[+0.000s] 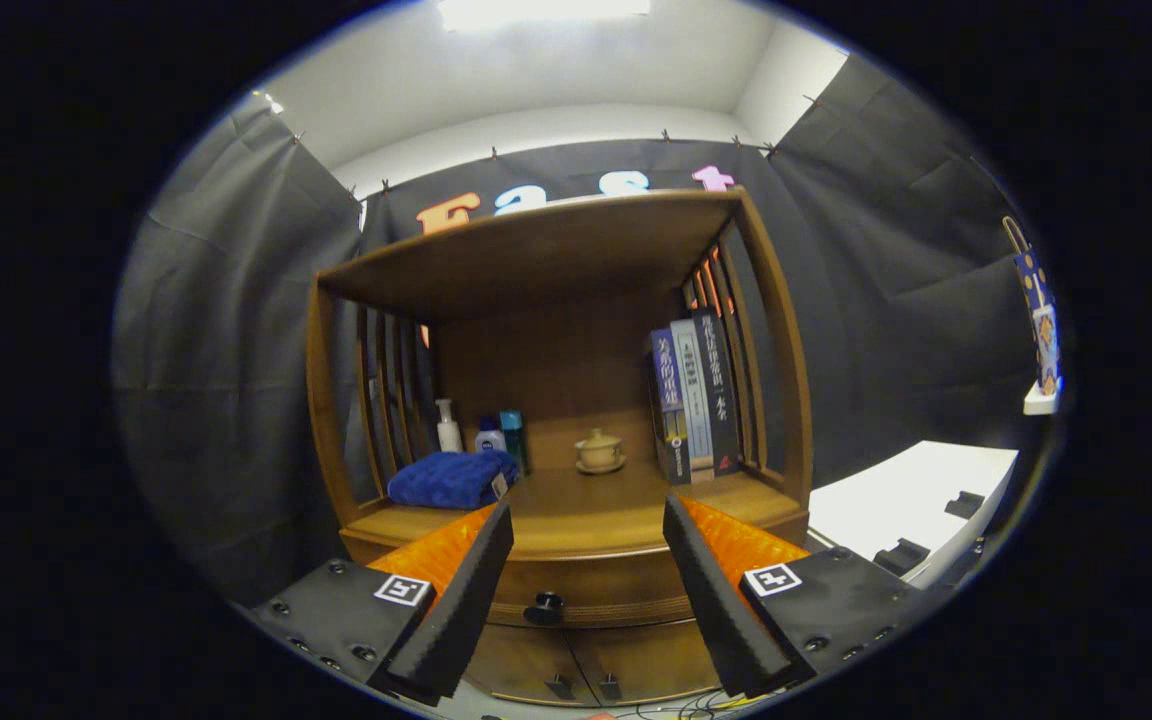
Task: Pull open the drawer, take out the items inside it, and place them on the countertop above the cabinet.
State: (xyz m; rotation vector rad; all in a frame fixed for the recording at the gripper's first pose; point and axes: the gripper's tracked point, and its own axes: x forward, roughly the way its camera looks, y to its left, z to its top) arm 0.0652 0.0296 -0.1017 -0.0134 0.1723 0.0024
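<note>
A hand-held gripper (586, 560) hangs low in the frame before a wooden cabinet (561, 400), its two fingers spread wide and grasping nothing. In the gap between them, at lower centre, sits the dark round knob (544, 606) of the drawer (586, 590), whose front lies flush with the cabinet body; the drawer appears shut, so by the look of things no step of the task is yet done. Pulling it open, lifting out whatever lies inside and setting it on the countertop (586, 515) all remain. The drawer's contents are hidden behind its closed front.

The open shelf above already holds a good deal. At centre left a folded blue towel (453, 478) rests near the front edge, with a white pump bottle (448, 427) and two smaller bottles (502, 435) standing behind it. A small lidded cup on a saucer (599, 451) sits at mid-frame, and upright books (693, 398) lean against the slatted right side. Bare wood shows along the front of the countertop, just beyond the fingers. Two lower doors (586, 665) with small handles show at the bottom of the frame.
</note>
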